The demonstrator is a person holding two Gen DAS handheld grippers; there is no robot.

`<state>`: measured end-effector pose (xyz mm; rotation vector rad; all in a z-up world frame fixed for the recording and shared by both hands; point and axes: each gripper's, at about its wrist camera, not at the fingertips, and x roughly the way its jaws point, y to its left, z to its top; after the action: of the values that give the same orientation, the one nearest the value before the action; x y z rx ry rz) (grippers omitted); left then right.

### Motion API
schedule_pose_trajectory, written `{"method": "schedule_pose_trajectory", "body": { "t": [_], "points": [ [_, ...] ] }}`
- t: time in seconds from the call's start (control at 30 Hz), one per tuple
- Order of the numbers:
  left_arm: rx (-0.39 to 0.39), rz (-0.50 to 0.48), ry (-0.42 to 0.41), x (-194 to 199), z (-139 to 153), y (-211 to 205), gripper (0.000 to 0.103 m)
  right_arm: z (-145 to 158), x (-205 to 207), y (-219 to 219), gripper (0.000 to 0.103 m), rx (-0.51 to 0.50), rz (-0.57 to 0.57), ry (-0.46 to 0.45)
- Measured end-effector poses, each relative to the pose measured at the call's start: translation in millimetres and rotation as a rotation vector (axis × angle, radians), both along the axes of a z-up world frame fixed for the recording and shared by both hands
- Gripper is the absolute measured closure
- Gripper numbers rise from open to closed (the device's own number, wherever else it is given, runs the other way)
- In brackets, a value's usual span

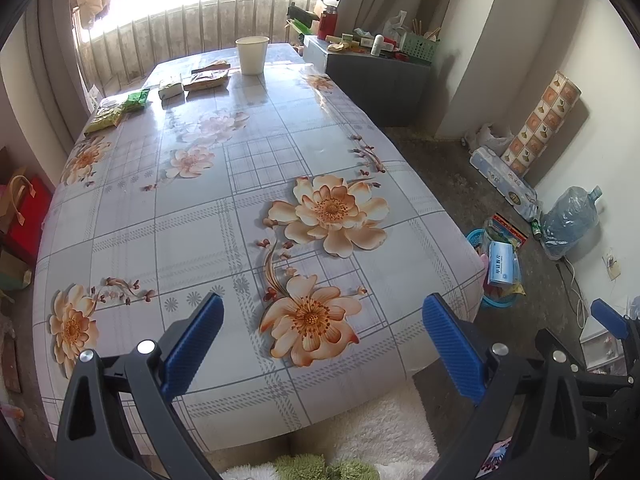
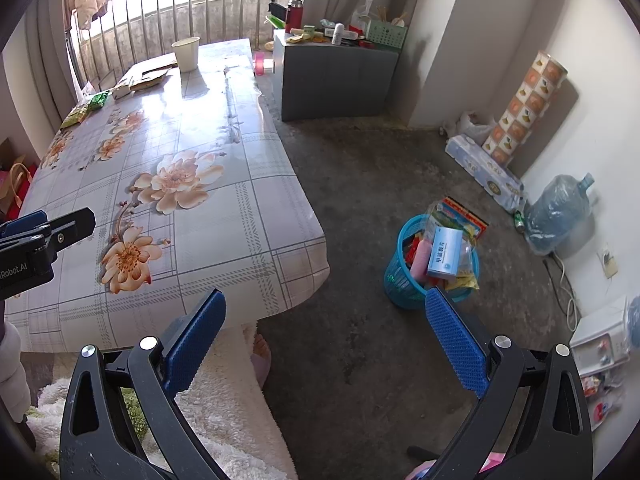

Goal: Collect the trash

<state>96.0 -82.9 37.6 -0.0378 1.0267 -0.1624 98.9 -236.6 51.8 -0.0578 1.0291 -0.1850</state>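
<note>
Trash lies at the far end of the flowered table [image 1: 240,184]: green wrappers [image 1: 138,100], a yellow-green packet [image 1: 105,117], a white packet [image 1: 171,88], a tan packet [image 1: 206,80] and a white paper cup [image 1: 252,55]. A blue basket [image 2: 404,276] full of boxes and wrappers stands on the floor right of the table; it also shows in the left wrist view [image 1: 496,300]. My left gripper [image 1: 322,308] is open and empty over the table's near edge. My right gripper [image 2: 324,308] is open and empty, above the floor beside the table's corner.
A grey cabinet [image 2: 332,80] with clutter on top stands behind the table. By the right wall lie a tissue pack [image 2: 484,168], a patterned roll [image 2: 524,108] and a water jug [image 2: 558,212]. A white fluffy garment [image 2: 224,400] is below the grippers.
</note>
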Motion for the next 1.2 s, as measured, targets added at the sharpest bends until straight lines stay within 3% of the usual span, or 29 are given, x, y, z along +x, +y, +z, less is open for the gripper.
{"method": "schedule_pose_trajectory", "body": {
  "t": [1.2],
  "points": [
    [-0.001,0.0,0.006,0.6,-4.7,2.5,0.005,-1.3,0.7,0.7,0.007,-0.003,0.002,0.002]
  ]
}}
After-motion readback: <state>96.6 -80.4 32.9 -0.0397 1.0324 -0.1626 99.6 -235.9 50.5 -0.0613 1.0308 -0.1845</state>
